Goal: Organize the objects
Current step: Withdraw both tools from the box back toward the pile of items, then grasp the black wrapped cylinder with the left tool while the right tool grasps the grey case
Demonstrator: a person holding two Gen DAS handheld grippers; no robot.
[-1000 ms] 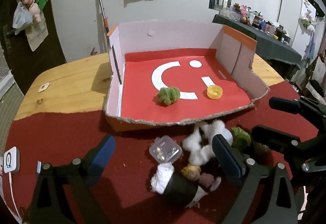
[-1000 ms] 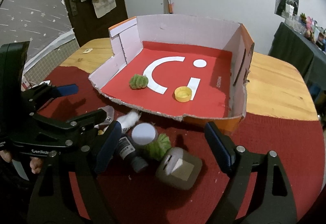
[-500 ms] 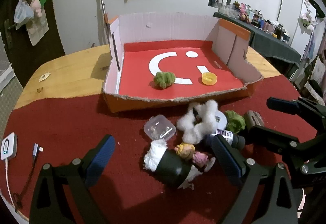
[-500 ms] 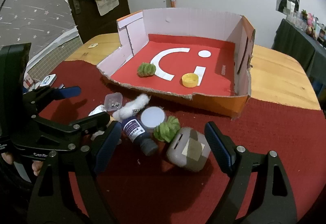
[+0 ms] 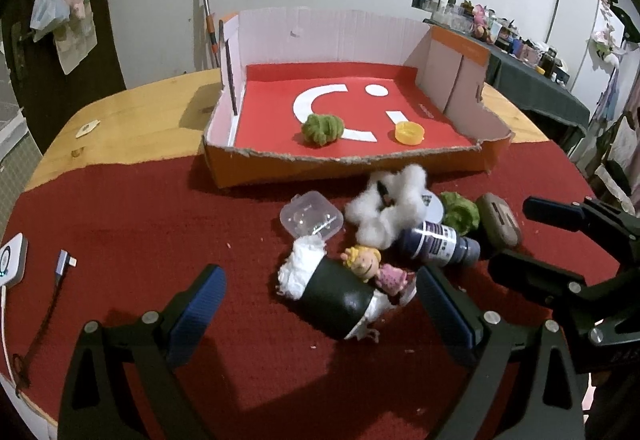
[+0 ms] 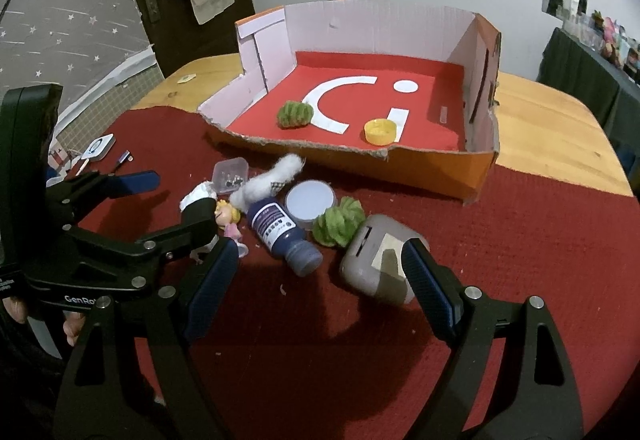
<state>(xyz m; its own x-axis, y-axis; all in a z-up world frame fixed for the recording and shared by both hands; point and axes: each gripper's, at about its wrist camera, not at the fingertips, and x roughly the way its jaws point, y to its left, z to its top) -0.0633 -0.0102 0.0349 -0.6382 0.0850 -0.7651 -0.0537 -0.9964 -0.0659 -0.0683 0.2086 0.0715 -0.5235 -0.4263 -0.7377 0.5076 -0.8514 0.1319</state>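
A cardboard box [image 5: 460, 96] with a red floor holds a green pompom [image 5: 322, 128] and a yellow cap [image 5: 409, 132]. In front of it a pile lies on the red cloth: a clear plastic case [image 5: 312, 220], white cotton [image 5: 388, 208], a dark blue bottle [image 6: 280, 232], a white lid [image 6: 311, 200], a second green pompom [image 6: 338, 226], a grey case [image 6: 372, 268], a small doll [image 5: 368, 264] and a black roll with white fluff [image 5: 332, 296]. My left gripper [image 5: 320, 316] stands open around the black roll without touching it. My right gripper [image 6: 318, 288] is open just short of the bottle and grey case.
A white device [image 5: 12, 264] and a cable plug [image 5: 64, 264] lie on the red cloth [image 5: 160, 220] at the left. Bare wooden table [image 5: 140, 120] flanks the box. A stick [image 5: 208, 12] leans on the wall behind it.
Both grippers have drawn back from the box toward me and sunk slightly, so the pile shows more fully. Both stay open; nothing was picked up.
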